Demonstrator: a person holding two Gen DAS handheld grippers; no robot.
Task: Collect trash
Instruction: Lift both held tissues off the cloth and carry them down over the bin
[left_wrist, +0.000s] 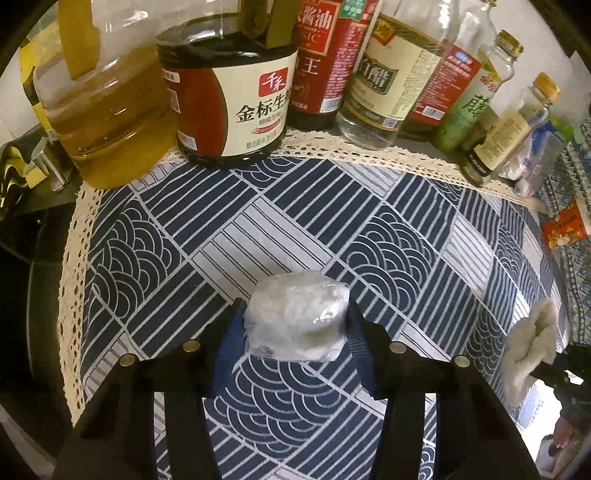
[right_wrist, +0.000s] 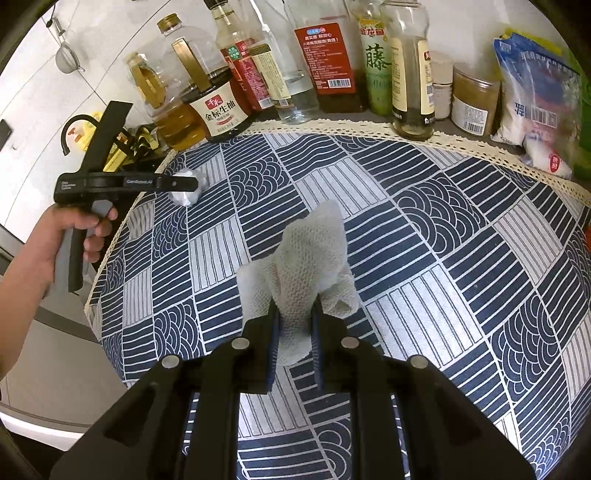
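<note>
In the left wrist view, the left gripper (left_wrist: 295, 325) stands with its jaws on both sides of a crumpled plastic wad (left_wrist: 296, 316) lying on the patterned cloth (left_wrist: 369, 229), and the pads seem to touch its sides, probably to lift it as trash. In the right wrist view, the right gripper (right_wrist: 294, 334) is narrow and pinches a white paper towel (right_wrist: 310, 269) above the cloth, already collected; the wad lies far left near the oil bottle (right_wrist: 173, 110).
</note>
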